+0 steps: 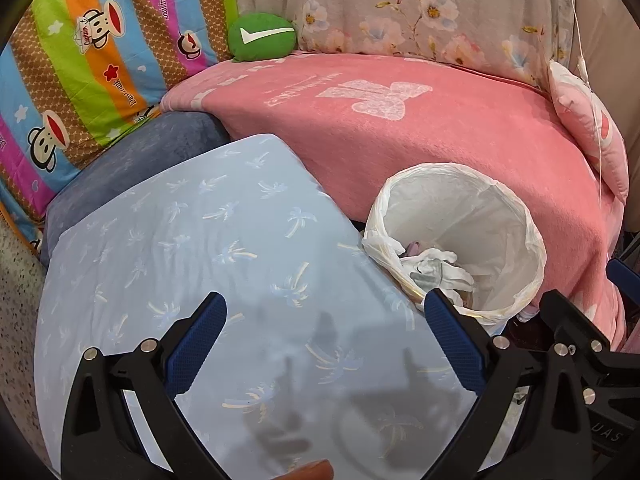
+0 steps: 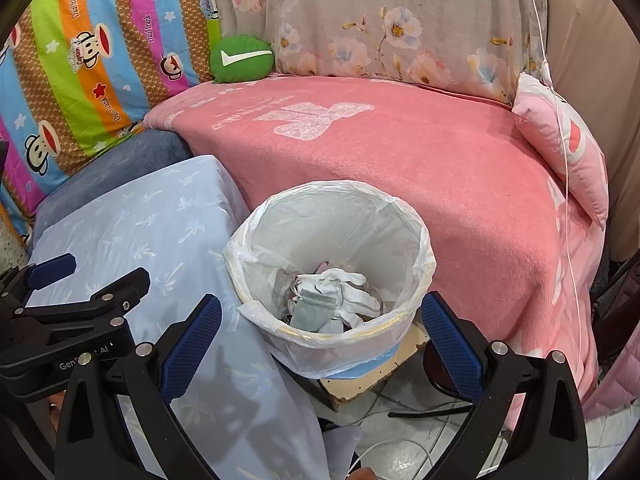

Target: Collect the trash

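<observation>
A small bin lined with a white plastic bag [image 2: 400, 216] [image 1: 516, 216] stands between a pale blue cloth and a pink blanket. Inside it lie white gloves [image 2: 352, 292] [image 1: 436, 266] and a grey face mask [image 2: 316, 308]. My right gripper [image 2: 322, 316] hovers just above the bin's near rim, open, with nothing between its blue pads. My left gripper [image 1: 326, 320] hangs open over the pale blue cloth [image 1: 200, 260], left of the bin, and holds nothing. The left gripper [image 2: 52, 268] also shows at the left edge of the right wrist view.
The bin stands on a worn board [image 2: 384, 372] above a floor with cables [image 2: 424, 412]. A pink blanket [image 2: 400, 144] covers the bed behind. A green cushion [image 2: 240, 58], a pink pillow [image 2: 568, 140], a striped monkey-print quilt [image 2: 80, 60] and a floral cover [image 2: 380, 20] ring it.
</observation>
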Demonstrator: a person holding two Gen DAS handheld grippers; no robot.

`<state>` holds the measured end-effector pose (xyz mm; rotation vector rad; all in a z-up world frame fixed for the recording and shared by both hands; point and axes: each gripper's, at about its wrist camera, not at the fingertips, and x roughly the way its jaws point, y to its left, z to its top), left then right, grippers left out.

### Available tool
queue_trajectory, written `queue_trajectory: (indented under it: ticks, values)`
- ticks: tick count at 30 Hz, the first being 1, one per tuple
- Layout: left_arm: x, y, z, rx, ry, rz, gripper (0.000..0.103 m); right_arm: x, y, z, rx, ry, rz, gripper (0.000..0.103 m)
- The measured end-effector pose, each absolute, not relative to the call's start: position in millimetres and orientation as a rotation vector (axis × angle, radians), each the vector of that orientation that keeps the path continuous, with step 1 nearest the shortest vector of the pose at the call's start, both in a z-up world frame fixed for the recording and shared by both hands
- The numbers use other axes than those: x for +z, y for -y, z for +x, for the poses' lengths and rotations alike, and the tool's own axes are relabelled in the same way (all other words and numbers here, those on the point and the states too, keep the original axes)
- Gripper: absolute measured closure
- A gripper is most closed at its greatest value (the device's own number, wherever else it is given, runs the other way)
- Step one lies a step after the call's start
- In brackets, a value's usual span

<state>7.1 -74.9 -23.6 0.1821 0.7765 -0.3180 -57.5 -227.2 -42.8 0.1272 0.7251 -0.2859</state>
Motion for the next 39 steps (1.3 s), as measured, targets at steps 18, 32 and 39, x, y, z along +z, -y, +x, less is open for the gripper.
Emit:
queue_trajectory:
  ticks: [18,32,39]
  values:
    - [-26.0,78.7,7.7,-0.303,-0.784,0.174,0.008,-43.2,229.2,-56.1,-0.288,-0.727,0.127,0.006]
    - [-25.2,75.8,6.5,-0.287,-0.788,0.167,0.008,-43.0,228.4,-56.7,-0.289,-0.725,0.126,0.006]
    - [-23.8,75.6,5.0,-0.284,-0.781,0.169,0.008,-42.9,228.0,-56.8,-0.290,-0.724,0.126,0.006]
